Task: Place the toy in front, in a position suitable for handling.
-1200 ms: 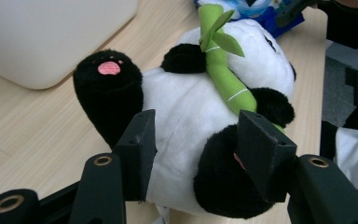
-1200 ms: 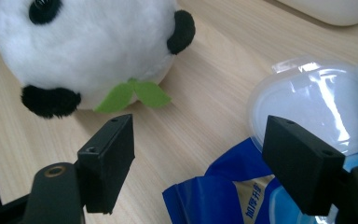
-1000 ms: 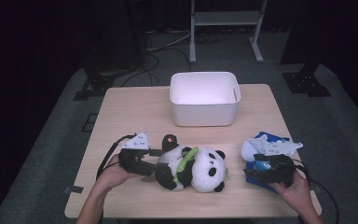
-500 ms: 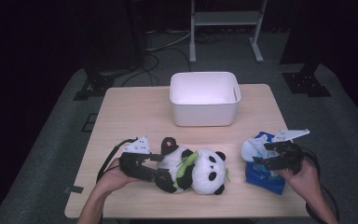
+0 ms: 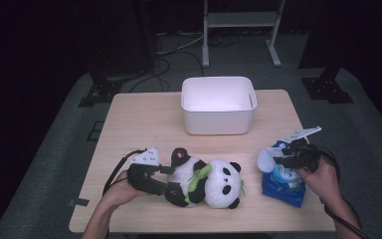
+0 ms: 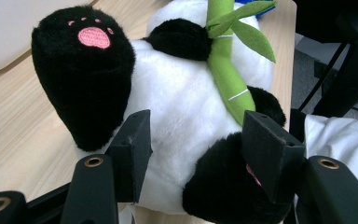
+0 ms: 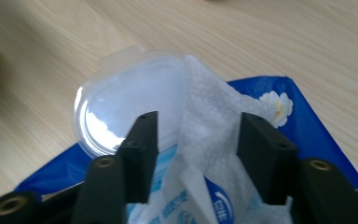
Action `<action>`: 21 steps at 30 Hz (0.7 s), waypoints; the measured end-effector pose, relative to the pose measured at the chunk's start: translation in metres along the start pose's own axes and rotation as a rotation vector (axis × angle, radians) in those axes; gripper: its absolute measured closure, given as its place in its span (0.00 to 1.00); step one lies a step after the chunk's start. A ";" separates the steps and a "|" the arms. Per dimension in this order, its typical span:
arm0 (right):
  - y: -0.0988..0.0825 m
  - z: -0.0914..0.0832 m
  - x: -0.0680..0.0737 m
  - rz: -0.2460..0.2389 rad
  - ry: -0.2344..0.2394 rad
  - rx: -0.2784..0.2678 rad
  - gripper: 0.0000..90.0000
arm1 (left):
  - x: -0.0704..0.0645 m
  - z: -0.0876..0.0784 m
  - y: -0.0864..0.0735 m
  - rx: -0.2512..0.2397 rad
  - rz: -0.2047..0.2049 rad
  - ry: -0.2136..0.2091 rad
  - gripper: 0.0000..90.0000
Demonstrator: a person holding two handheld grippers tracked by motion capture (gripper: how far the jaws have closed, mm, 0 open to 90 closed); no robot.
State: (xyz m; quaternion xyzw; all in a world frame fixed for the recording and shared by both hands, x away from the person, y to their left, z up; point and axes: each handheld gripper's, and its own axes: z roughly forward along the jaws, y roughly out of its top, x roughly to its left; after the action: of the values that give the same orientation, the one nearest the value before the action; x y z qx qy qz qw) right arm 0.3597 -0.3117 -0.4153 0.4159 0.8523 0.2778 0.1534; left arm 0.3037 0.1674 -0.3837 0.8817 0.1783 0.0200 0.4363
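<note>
A panda plush [image 5: 214, 181] with a green bamboo stalk [image 6: 226, 70] lies on its back near the table's front edge. My left gripper [image 5: 171, 179] reaches in from the left and is shut on the plush's lower body [image 6: 182, 107], white belly and a black leg filling the gap; its jaws have just been opening slightly. At the right lies a blue wet-wipe pack [image 5: 283, 186] with its clear lid [image 7: 121, 112] flipped up. My right gripper [image 5: 278, 162] hovers over it. Its jaws have just been closing and stand around a raised white wipe [image 7: 209, 121], with a gap on one side.
A white plastic bin [image 5: 218, 104] stands at the back middle of the wooden table [image 5: 139, 124]. Cables trail from both grippers toward the front edge. Dark floor, stands and cables surround the table.
My right hand has moved away from the front edge, over the wipe pack, with the gripper turned toward the left. The left hand and the panda have stayed put.
</note>
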 end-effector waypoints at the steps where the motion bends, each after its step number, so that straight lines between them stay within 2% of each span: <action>1: 0.000 0.000 0.000 0.000 0.000 0.000 0.57 | 0.000 0.000 0.000 0.000 0.000 0.000 0.47; 3: -0.001 0.001 -0.001 0.008 -0.006 0.018 0.64 | 0.000 0.000 0.000 -0.004 -0.001 0.000 0.46; 4: -0.001 0.002 -0.002 0.015 -0.014 0.022 0.71 | 0.000 0.001 0.000 -0.006 -0.004 -0.010 0.46; 6: -0.001 0.001 -0.003 0.019 -0.009 0.025 0.79 | 0.000 0.001 0.001 -0.006 -0.005 -0.012 0.46; 7: -0.001 0.001 -0.003 0.019 -0.009 0.025 0.79 | 0.000 0.001 0.001 -0.006 -0.005 -0.012 0.46; 8: -0.001 0.001 -0.002 0.020 -0.002 0.028 0.84 | 0.000 0.002 0.001 -0.004 -0.003 -0.011 0.45; 12: 0.001 -0.001 -0.003 0.029 0.018 0.023 0.91 | -0.001 0.004 0.002 -0.004 0.001 -0.014 0.44; 21: 0.009 -0.012 0.002 0.019 0.032 -0.006 0.95 | -0.002 0.006 0.003 0.001 0.007 -0.010 0.43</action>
State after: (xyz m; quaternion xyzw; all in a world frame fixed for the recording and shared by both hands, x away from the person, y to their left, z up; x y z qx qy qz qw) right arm 0.3576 -0.3097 -0.4004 0.4190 0.8497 0.2885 0.1384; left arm 0.3037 0.1604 -0.3847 0.8826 0.1731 0.0173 0.4368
